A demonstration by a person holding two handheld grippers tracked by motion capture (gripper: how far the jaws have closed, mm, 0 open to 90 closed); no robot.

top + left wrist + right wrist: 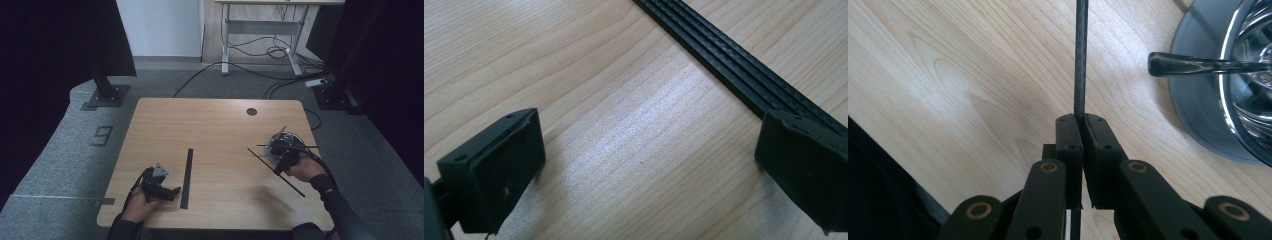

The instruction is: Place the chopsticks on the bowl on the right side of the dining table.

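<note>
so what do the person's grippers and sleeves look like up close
Both grippers are black. The left gripper has two blocky, flat-faced pads, a grey three-cornered plate on top and a black cable trailing back. The right gripper has jaws on hinged black link bars with brass-coloured pivot rings, plus black cables. Both forearms wear dark sleeves.

Light wooden table (pixel 220 130), black ribbed strip (pixel 187 177) flat on it, round metal dish (pixel 282 147) near right edge
</note>
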